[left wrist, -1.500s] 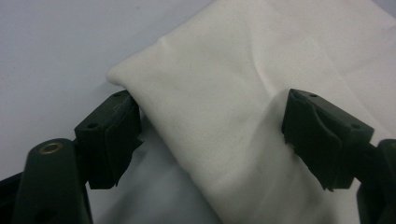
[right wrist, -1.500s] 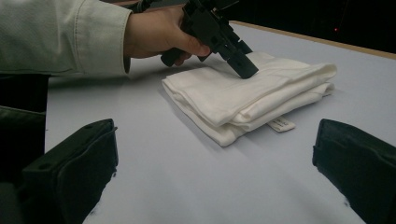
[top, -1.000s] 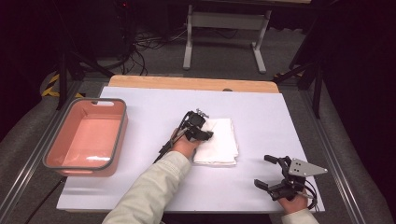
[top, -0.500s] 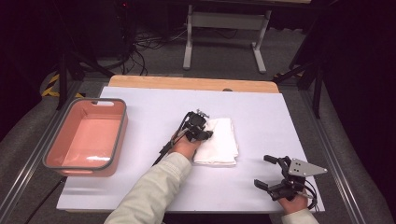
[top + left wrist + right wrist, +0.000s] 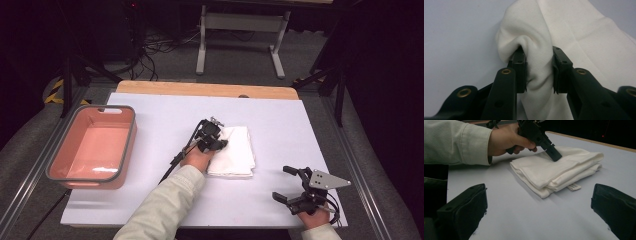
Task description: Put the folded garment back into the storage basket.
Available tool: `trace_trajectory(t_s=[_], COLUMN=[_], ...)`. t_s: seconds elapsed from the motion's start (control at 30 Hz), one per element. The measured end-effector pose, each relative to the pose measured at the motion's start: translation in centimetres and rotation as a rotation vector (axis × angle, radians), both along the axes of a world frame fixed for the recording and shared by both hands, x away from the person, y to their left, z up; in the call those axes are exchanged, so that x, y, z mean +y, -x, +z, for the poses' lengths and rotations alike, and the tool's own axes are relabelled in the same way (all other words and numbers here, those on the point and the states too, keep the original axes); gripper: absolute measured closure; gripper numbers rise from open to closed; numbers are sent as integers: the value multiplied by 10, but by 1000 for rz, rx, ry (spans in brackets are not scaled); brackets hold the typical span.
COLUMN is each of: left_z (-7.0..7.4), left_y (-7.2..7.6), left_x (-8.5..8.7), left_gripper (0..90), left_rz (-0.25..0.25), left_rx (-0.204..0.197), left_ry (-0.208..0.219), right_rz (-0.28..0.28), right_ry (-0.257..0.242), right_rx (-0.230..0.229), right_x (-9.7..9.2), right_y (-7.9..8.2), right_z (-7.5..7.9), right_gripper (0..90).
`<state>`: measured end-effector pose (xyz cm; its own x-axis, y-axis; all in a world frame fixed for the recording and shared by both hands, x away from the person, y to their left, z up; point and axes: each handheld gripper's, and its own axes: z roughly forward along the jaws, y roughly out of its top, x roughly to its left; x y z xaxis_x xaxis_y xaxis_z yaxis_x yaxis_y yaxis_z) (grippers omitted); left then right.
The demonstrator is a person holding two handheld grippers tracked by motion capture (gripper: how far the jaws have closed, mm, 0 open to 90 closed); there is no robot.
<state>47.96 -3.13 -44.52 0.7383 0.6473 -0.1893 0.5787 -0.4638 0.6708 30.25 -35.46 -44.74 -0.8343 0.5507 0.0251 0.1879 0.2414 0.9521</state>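
Observation:
A folded white cloth [image 5: 237, 152] lies in the middle of the white table top. My left gripper [image 5: 218, 142] rests on the cloth's left edge, pointing down at it. In the left gripper view its jaws [image 5: 537, 57] are shut on a bunched-up fold of the cloth [image 5: 574, 27], which bulges out above the pads. My right gripper [image 5: 281, 182] sits near the front right corner of the table, open, with nothing between its jaws. In the right gripper view the cloth [image 5: 554, 172] lies beyond the wide-apart jaws [image 5: 539, 202], and the left gripper [image 5: 549, 150] presses onto its top layer.
A pink tub with a grey rim [image 5: 127, 145] stands at the left of the table. A wooden strip [image 5: 205, 89] runs along the table's back edge. A small label [image 5: 573, 186] sticks out of the cloth's near edge.

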Motion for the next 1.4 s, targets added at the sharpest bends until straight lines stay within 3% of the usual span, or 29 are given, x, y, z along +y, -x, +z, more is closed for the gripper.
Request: trace_trajectory(t_s=[0.17, 0.43, 0.5, 1.0, 1.27, 1.4], left_z=[6, 25, 27, 63, 78, 82], left_y=[4, 18, 19, 50, 65, 68], left_x=[0, 0, 0, 2, 2, 3], left_gripper=[697, 699, 699, 700, 700, 699], left_rz=[2, -23, -28, -83, -101, -105], left_rx=[-22, -121, -125, -264, -355, -374], left_ry=[5, 4, 9, 103, 105, 123], right_rz=[0, 0, 0, 0, -2, -2], right_ry=[0, 0, 0, -2, -2, -2], right_rx=[1, 2, 2, 1, 1, 1], right_x=[0, 0, 0, 0, 0, 0], right_y=[0, 0, 0, 0, 0, 0], right_z=[0, 0, 0, 0, 0, 0], right_gripper=[13, 13, 13, 13, 13, 12])
